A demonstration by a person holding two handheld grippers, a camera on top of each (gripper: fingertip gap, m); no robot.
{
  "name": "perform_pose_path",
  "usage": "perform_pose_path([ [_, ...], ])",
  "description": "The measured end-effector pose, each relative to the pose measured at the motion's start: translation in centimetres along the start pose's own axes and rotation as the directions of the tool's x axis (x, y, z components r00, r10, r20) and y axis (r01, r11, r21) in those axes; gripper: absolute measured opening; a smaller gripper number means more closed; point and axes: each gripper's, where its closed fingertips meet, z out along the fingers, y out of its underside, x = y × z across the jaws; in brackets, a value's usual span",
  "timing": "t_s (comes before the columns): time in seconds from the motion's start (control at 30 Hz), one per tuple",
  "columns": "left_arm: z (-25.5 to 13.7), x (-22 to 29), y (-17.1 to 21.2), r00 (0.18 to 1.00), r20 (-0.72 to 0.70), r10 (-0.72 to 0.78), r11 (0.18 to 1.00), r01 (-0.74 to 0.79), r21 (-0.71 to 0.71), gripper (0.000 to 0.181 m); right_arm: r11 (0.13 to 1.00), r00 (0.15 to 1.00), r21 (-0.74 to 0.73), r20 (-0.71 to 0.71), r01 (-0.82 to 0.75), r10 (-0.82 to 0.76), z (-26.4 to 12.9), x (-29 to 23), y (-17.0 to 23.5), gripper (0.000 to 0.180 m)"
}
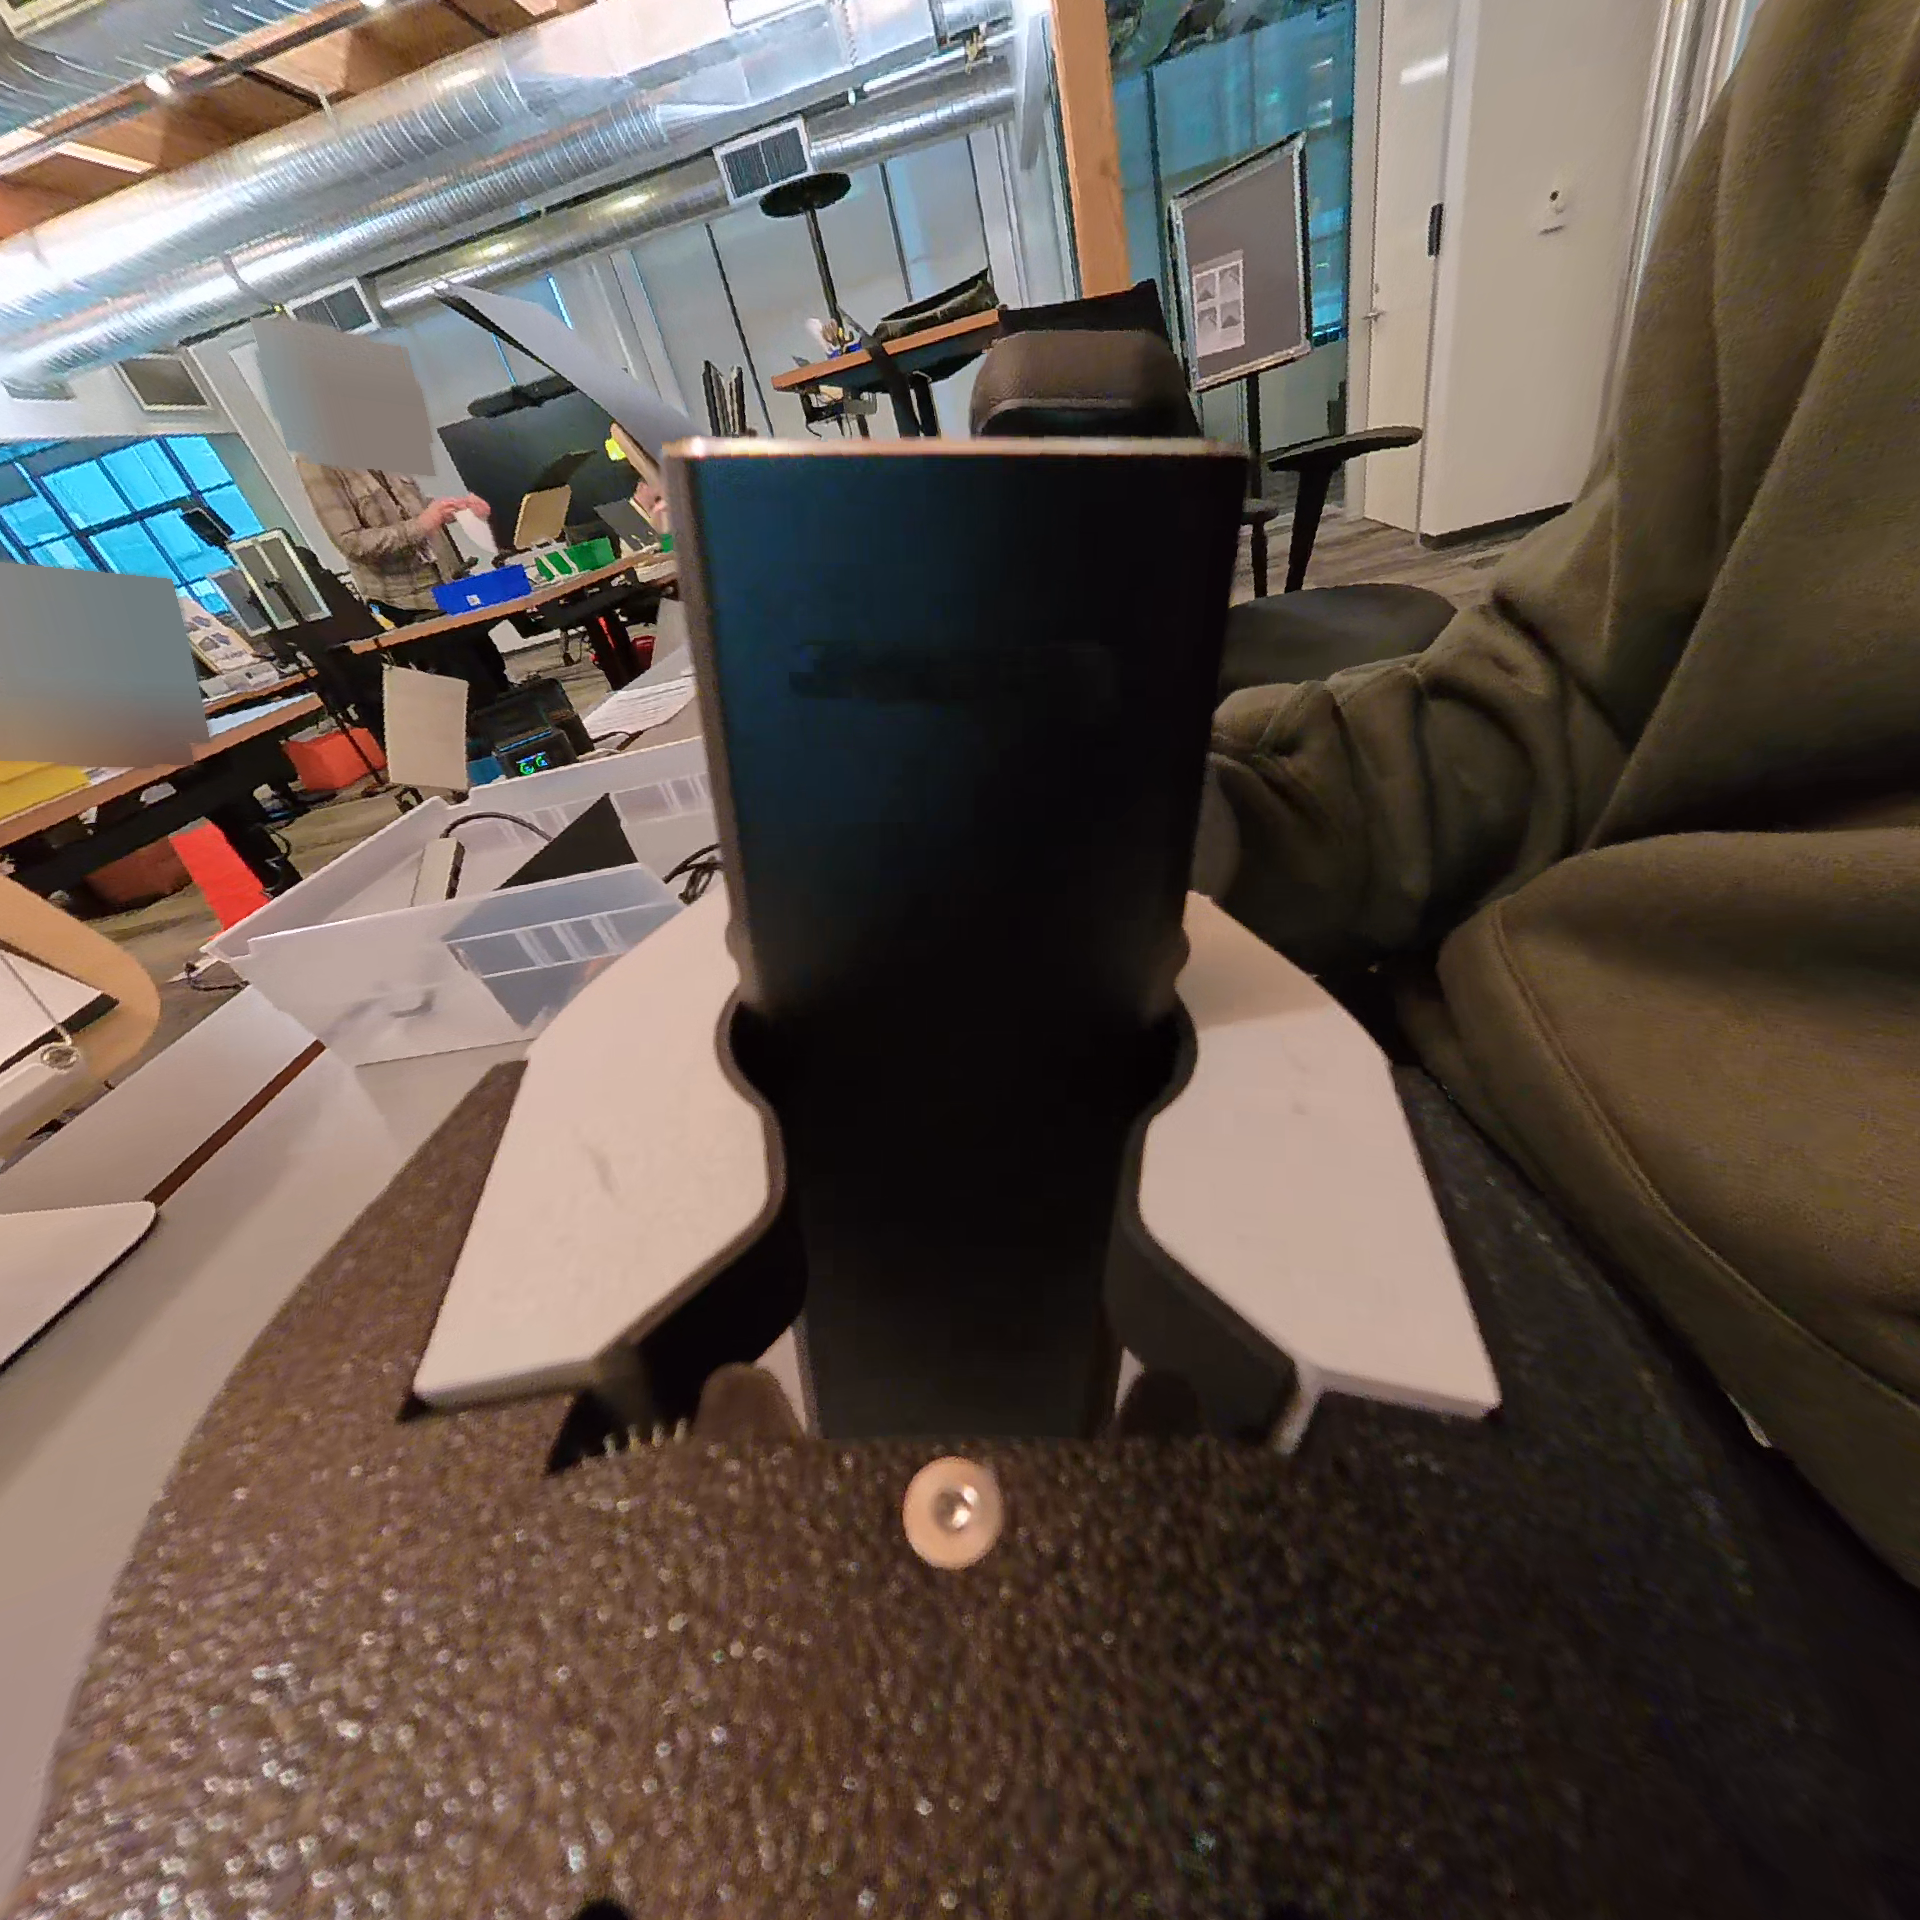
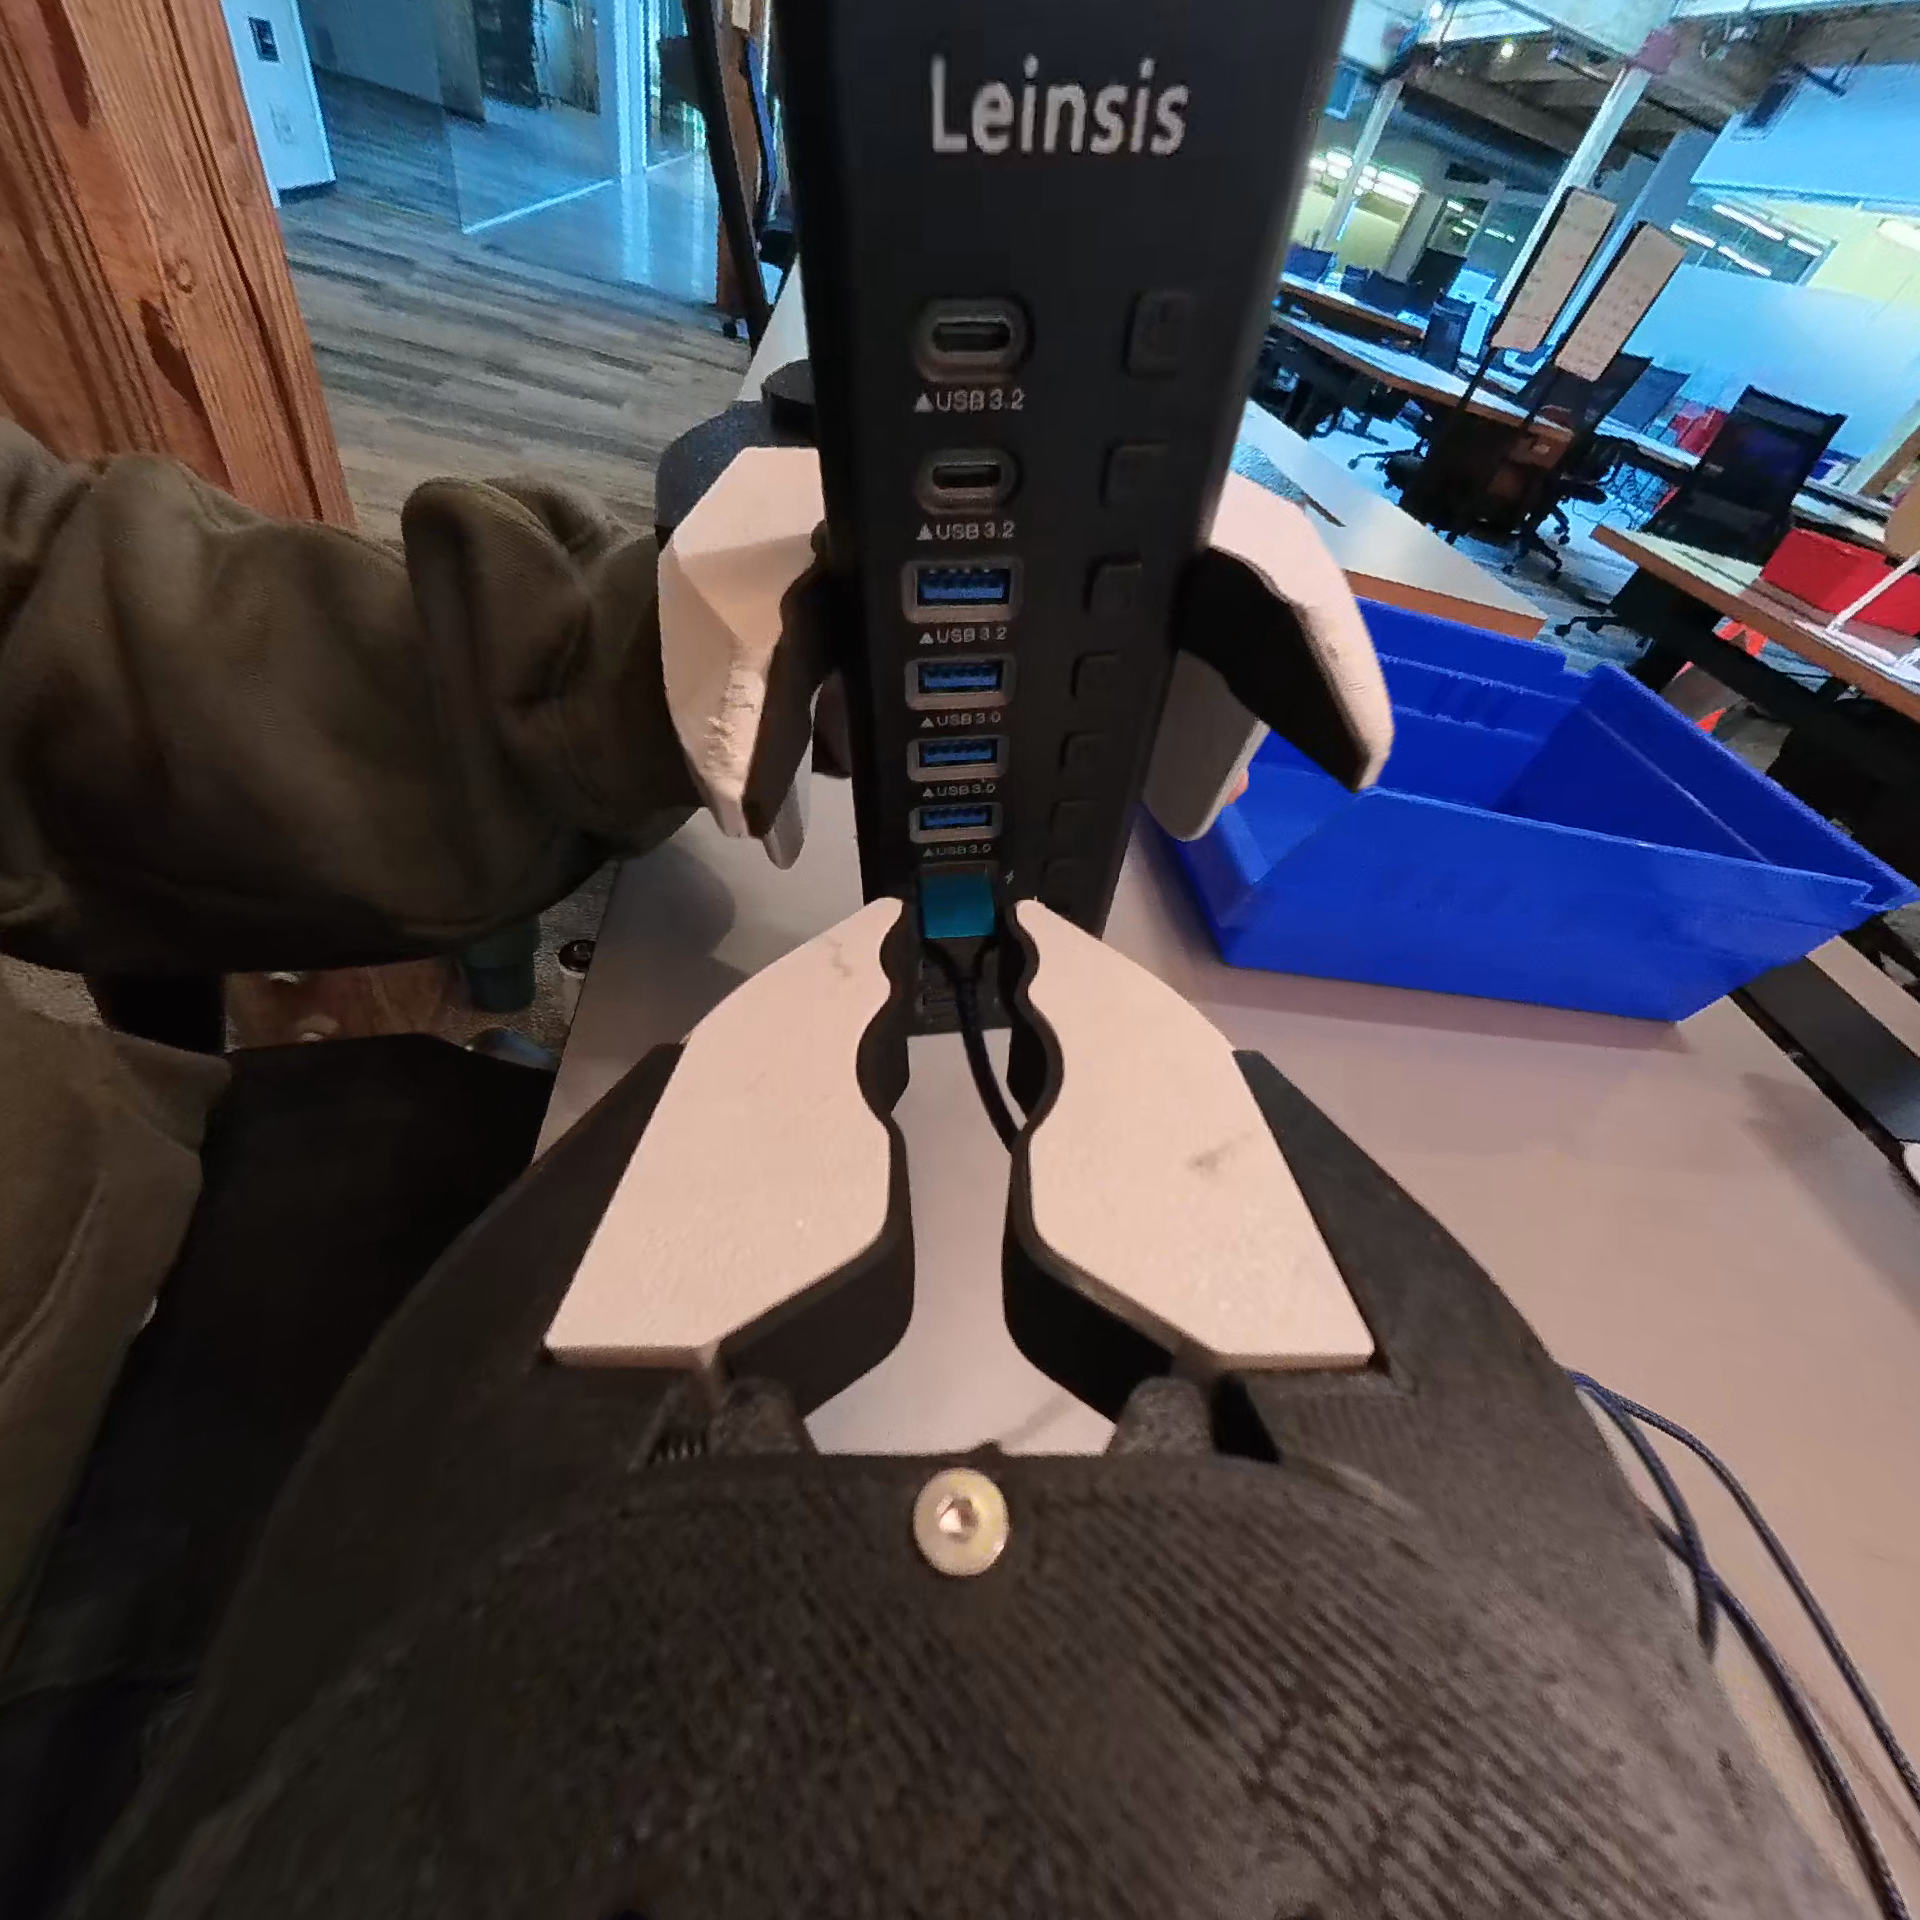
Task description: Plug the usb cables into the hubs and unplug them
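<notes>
A tall black USB hub [image 2: 1039, 260] stands upright over the table, its column of ports facing the right wrist view. My left gripper [image 1: 956, 1023] is shut on the hub's sides; its white fingers [image 2: 727, 675] also show in the right wrist view. In the left wrist view I see only the hub's plain back [image 1: 956, 727]. A blue USB plug [image 2: 958, 907] sits in a lower port, with its dark cable [image 2: 987, 1081] running back between my right fingers. My right gripper [image 2: 958, 920] is closed around that plug at its fingertips.
A blue bin [image 2: 1538, 831] stands on the grey table [image 2: 1507, 1195] right of the hub. A clear bin [image 1: 436, 935] with cables sits at the left. A thin cable [image 2: 1766, 1579] trails at the right. A person's olive sleeve [image 1: 1558, 779] is close by. The tips of one gripper are about 5 cm away from the tips of the other.
</notes>
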Motion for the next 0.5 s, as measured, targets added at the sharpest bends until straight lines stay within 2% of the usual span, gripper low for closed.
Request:
perform_pose_path([
  [0.2,-0.1,-0.3,0.2,0.999,0.028,-0.036,0.999,0.037,-0.032,0.072,0.999,0.997,0.001,-0.054,0.054,-0.054,-0.3,0.5,0.0,0.014],
  [0.33,-0.2,-0.6,1.9,0.998,0.065,-0.027,0.985,0.037,-0.170,0.077,0.989,0.988,-0.087,-0.086,0.121,-0.128,-0.5,1.1,0.9,0.014],
  [0.5,-0.5,-1.1,2.9,0.995,0.089,-0.052,0.978,0.069,-0.198,0.078,0.987,0.984,-0.094,-0.109,0.129,-0.139,-1.0,1.6,1.0,0.014],
])
